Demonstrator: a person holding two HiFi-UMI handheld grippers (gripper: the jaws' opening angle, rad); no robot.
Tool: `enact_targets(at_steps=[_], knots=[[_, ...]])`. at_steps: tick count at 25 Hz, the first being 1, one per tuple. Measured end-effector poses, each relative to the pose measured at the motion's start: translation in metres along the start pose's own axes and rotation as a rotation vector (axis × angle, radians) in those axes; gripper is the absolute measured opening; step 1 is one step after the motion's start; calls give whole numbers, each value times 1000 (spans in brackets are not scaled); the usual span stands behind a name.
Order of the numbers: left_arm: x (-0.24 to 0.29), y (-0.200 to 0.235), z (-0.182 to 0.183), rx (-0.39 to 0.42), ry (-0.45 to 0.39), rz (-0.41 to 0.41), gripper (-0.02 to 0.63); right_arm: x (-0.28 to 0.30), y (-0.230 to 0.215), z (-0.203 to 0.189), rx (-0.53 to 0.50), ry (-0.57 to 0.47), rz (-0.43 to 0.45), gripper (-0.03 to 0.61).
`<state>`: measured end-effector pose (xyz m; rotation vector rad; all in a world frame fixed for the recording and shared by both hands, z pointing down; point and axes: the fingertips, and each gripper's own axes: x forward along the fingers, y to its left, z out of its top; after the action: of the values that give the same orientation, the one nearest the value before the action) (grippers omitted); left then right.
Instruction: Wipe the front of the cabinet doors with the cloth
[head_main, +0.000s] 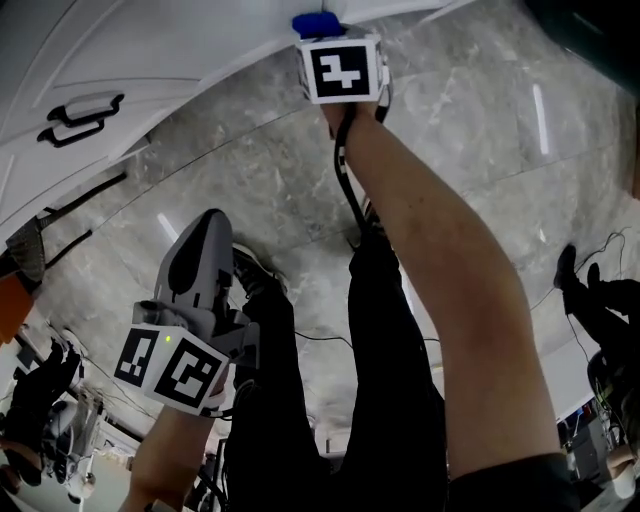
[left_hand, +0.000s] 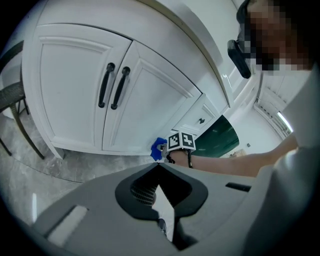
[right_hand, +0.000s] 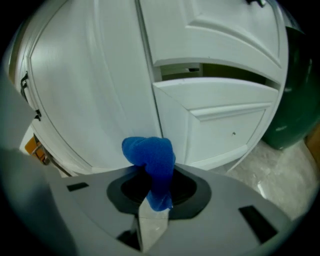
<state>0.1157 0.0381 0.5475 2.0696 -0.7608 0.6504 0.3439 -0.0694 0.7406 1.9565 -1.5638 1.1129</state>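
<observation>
Cloth (right_hand: 149, 156) in right tongs (right_hand: 151, 204)

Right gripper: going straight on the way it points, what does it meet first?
The white cabinet door, low down. The blue cloth pinched in the tongs of the right gripper leads, so it would touch first. The gap looks small, but depth is unclear.

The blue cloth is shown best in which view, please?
Right gripper view: the blue cloth sits large and central in the right gripper's jaws. Head and left gripper views show only a small patch.
</observation>
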Motion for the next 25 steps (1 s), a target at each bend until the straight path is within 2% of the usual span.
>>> enact_targets(at_steps=[2, 4, 9, 12, 14, 17, 21, 25], knots=[[-4, 10, 2, -15, -15, 3, 0, 8, 17, -8, 61, -11, 28, 78], [-9, 25, 2, -19, -25, 9, 0, 20, 52, -20, 53, 7, 85, 78], [-41, 79, -18, -5, 4, 61, 0, 46, 176, -70, -62, 94, 249, 78], [-58, 113, -9, -30, -17, 114, 1, 63, 244, -84, -130, 136, 343, 78], [-66, 130, 0, -52, -46, 141, 1, 74, 272, -85, -182, 163, 379, 78], [-71, 144, 7, -62, -72, 155, 1, 88, 281, -85, -238, 196, 373, 80], [-68, 141, 5, -72, -80, 147, 1, 95, 265, -79, -306, 204, 371, 80], [-56, 118, -2, -73, -67, 130, 0, 91, 219, -71, -272, 186, 313, 78]])
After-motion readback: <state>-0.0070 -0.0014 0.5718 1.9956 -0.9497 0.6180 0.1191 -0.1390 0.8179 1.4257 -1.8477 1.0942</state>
